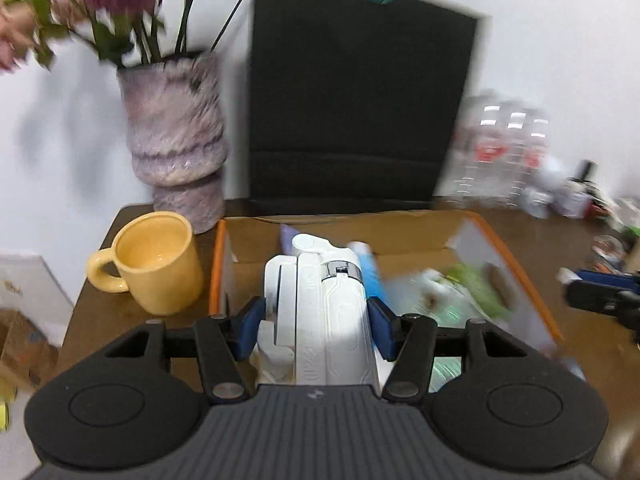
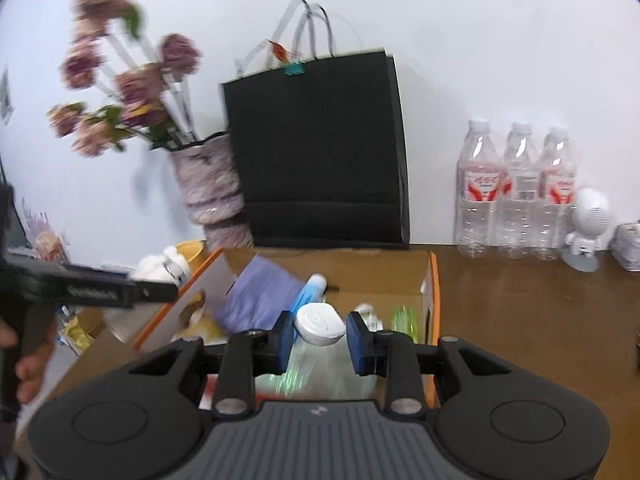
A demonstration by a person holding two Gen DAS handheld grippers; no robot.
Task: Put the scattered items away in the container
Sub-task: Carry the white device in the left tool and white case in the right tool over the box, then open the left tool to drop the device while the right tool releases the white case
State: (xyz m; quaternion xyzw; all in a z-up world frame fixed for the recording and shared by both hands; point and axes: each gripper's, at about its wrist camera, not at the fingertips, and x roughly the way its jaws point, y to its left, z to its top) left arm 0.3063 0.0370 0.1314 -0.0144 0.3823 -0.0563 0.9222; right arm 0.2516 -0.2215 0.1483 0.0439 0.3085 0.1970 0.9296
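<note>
1. Cardboard box [image 1: 400, 236], with orange-edged flaps, sits on the brown table [image 1: 100, 312] in front of the black paper bag [image 1: 352, 100] that stands against the wall.
2. White folded device [image 1: 320, 312] is clamped between the blue pads of the left gripper [image 1: 318, 320], held above the near part of the box; its hinged end points toward the bag.
3. Right gripper [image 2: 320, 336] hangs over the box with its blue pads parted; a white rounded object [image 2: 320, 324] lies between them, and I cannot tell whether the pads touch it or whether it merely rests in the box beneath.
4. Inside the box, the right wrist view shows a purple pouch [image 2: 260, 296] toward the left flap, a blue-and-white tube [image 2: 310, 292] beside it, and green, blurred packaging [image 2: 406, 318] toward the right wall.
5. Yellow mug [image 1: 156, 264] stands on the table just left of the box, its handle turned away from it.
6. Behind the mug, left of the box and beside the bag, a mottled purple vase [image 1: 176, 136] holds pink flowers [image 2: 132, 88].
7. Three clear water bottles [image 2: 518, 188] with red labels line the wall to the right of the box, well apart from it, with a small white gadget on a stand [image 2: 586, 224] just beyond them.
</note>
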